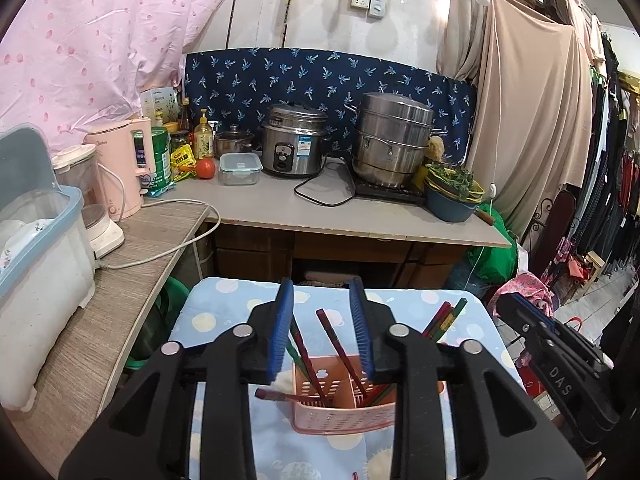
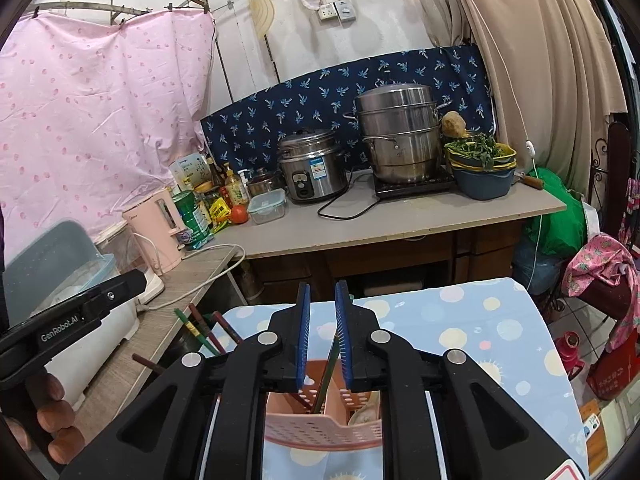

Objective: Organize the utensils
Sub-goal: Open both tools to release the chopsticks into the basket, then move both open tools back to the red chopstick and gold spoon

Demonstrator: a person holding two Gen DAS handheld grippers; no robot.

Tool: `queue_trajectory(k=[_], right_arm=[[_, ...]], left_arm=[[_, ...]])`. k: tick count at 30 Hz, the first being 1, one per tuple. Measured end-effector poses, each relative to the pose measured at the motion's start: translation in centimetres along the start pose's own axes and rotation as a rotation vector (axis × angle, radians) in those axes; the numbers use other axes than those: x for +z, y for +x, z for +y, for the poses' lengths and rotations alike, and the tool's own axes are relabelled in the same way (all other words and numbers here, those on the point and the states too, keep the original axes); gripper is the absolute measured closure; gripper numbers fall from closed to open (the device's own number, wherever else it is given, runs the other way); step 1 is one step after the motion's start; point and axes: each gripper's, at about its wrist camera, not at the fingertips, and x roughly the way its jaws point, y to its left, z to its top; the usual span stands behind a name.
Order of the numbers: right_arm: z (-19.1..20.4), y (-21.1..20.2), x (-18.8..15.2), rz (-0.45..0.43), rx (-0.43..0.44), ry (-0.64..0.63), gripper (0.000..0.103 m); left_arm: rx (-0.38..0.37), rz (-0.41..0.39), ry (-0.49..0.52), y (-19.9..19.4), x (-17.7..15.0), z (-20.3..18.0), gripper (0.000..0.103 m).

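**Chopsticks nearly all in the pink holder, both grippers poised over it**

The pink perforated plastic utensil holder [image 1: 344,400] stands on the small bench covered with a light-blue dotted cloth [image 1: 224,312], directly below both cameras, so each tool can drop sticks in from above. Its slotted walls and inner divider keep the utensils leaning upright instead of rolling off the cloth.

The left gripper [image 1: 322,332] hangs over the holder with its blue-padded fingers [image 1: 280,336] released and well apart; nothing lies between them. Dark red chopsticks [image 1: 334,344] lean out of the near compartment toward 12 o'clock, and one red stick [image 1: 276,395] lies across the rim at 9 o'clock, only half in. A red and green bundle [image 1: 444,318] shows at 2 o'clock, beside the right tool; whether those stand in the holder cannot be told.

The right gripper [image 2: 322,336] has its fingers closer together but not meeting. A thin green chopstick [image 2: 326,372] rises from the holder beside the right-hand pad; whether the pads pinch it or merely stand in front of it cannot be told. In my judgement this is the release of a stick into the holder, with the rim-lying stick next to be tipped in.
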Motion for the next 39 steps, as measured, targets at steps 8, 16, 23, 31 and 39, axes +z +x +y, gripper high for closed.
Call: queue_trajectory(k=[8, 16, 23, 31, 39], right_arm=[[0.4, -3.3, -1.5, -0.002, 0.009, -0.012, 0.084], [1.7, -6.1, -4.5, 0.023, 0.013, -0.048, 0.084], [1.9, -8.4, -8.0, 0.066, 0.025, -0.052, 0.084], [2.5, -10.7, -13.5, 0.142, 0.018, -0.079, 0.084], [2.7, -12.5, -17.7, 0.203, 0.014, -0.090, 0.084]], left_arm=[[0.005, 0.000, 0.014, -2.3, -1.3, 0.3, 0.073], [0.017, 0.020, 0.029, -4.4, -3.8, 0.5, 0.073], [0.018, 0.054, 0.026, -5.9, -6.8, 0.9, 0.073], [0.029, 0.106, 0.022, -7.2, -11.2, 1.1, 0.073], [0.047, 0.162, 0.029, -8.4, -15.4, 1.1, 0.073]])
